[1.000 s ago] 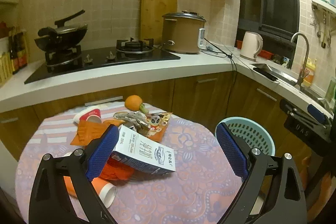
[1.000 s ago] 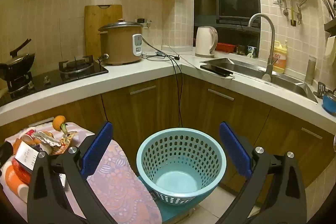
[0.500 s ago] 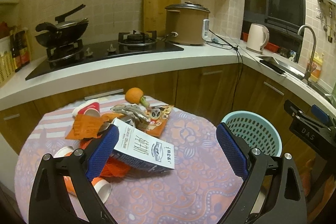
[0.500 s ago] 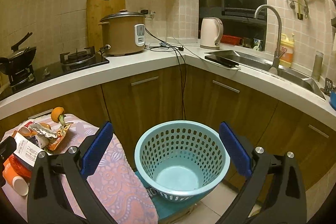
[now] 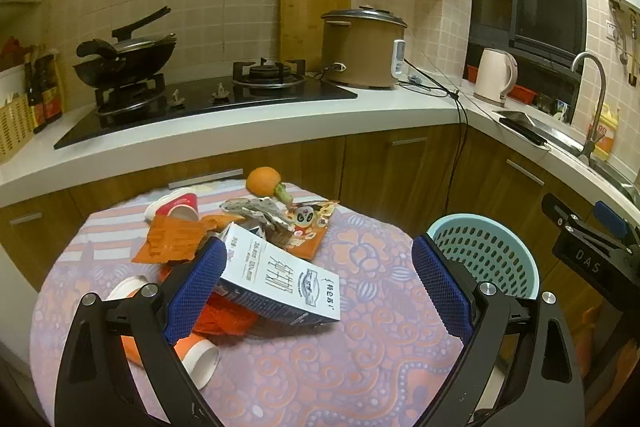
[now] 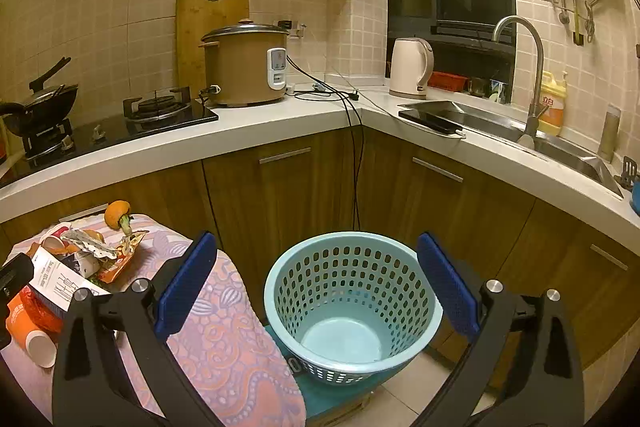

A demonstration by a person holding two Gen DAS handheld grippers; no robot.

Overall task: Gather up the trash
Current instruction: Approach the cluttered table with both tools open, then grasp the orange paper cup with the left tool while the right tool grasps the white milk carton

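The trash sits heaped on the table (image 5: 360, 367), so closing on the white carton (image 5: 280, 277) could likely drag the orange wrapper (image 5: 172, 241) along or roll the paper cup (image 5: 196, 353) off the table's edge. The left gripper (image 5: 316, 291) hangs spread wide and empty above the carton, its left pad at the carton's end. The right gripper (image 6: 316, 291), also spread and empty, frames the empty blue basket (image 6: 352, 303) standing just beside the table.
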